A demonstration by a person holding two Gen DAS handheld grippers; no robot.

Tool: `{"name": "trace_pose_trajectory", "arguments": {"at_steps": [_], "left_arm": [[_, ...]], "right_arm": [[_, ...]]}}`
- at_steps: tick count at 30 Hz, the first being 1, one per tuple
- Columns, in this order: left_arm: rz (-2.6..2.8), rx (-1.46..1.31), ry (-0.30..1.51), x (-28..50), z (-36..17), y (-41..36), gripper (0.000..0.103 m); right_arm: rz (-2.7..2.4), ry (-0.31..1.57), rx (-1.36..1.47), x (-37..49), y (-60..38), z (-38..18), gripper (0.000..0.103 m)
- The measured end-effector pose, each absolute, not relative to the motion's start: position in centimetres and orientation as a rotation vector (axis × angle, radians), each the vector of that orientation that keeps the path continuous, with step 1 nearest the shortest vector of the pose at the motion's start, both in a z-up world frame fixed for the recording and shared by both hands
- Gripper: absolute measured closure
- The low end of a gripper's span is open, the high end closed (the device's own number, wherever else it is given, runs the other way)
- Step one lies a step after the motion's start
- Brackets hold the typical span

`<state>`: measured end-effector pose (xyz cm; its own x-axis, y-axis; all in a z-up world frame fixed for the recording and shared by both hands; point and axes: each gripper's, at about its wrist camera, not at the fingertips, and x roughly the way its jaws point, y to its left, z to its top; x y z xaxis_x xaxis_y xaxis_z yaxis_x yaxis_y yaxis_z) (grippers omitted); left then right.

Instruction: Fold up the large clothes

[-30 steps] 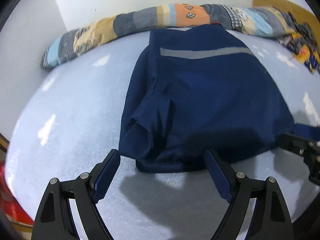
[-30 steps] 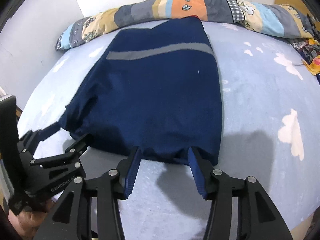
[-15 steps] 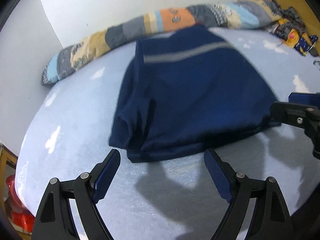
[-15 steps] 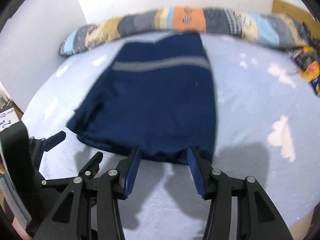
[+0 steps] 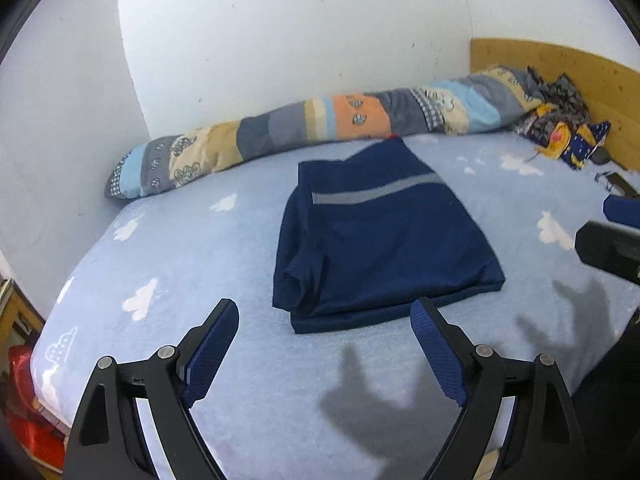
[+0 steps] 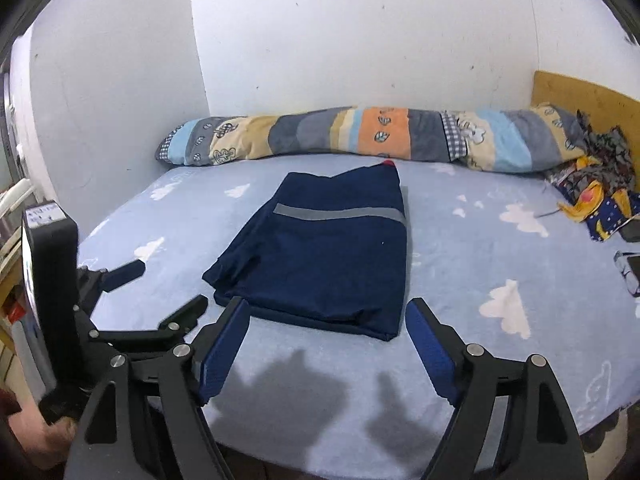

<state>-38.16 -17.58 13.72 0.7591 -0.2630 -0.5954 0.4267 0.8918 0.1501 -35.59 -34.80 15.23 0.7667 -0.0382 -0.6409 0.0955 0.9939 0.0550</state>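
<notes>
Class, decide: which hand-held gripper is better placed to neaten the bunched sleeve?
Left. The left hand-held gripper, open, faces the bunched sleeve of the navy garment; the right one faces the smooth side.

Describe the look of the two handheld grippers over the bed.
Both match: the left gripper and right gripper have black angular linkage arms with silver rivets and flat blue textured pads. In the right wrist view, the left one carries a black box with a white label.

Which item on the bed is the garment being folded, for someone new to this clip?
Start at the bed with its pale blue cloud-print sheet; a long patchwork bolster lies along the wall. Just in front of the bolster, mid-bed, lies the folded garment. It alone is plain navy with one grey stripe, unlike the patterned clothes heap by the wooden headboard.
</notes>
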Motion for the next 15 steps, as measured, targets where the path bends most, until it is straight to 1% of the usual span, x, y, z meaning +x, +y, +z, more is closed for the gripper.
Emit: {"name": "trace_pose_trajectory", "arguments": {"at_steps": [3,6,7,8,9,12,15], "left_arm": [[-0.37,0.268,0.588,-39.9,14.6,-16.2,0.012],[-0.377,0.224,0.579,-42.1,15.8,-14.1,0.006],[-0.385,0.199,0.576,-43.0,16.2,-13.2,0.002],[-0.395,0.179,0.572,-43.6,16.5,-12.5,0.001],[-0.409,0.15,0.566,-44.2,16.8,-11.7,0.001],[-0.396,0.11,0.55,-44.9,16.8,-10.0,0.001],[-0.342,0.098,0.609,-43.7,16.6,-9.8,0.001]], "right_arm": [[-0.07,0.679,0.022,-36.9,-33.5,15.7,0.02],[-0.069,0.642,-0.074,-39.1,-31.8,16.4,0.018],[-0.068,0.619,-0.11,-40.1,-31.2,16.5,0.012],[-0.066,0.604,-0.13,-40.6,-30.8,16.6,0.002],[-0.066,0.581,-0.15,-41.3,-30.5,16.6,0.0],[-0.063,0.559,-0.132,-41.5,-30.7,16.1,0.0],[-0.071,0.634,-0.028,-39.1,-32.1,15.2,0.0]]}}
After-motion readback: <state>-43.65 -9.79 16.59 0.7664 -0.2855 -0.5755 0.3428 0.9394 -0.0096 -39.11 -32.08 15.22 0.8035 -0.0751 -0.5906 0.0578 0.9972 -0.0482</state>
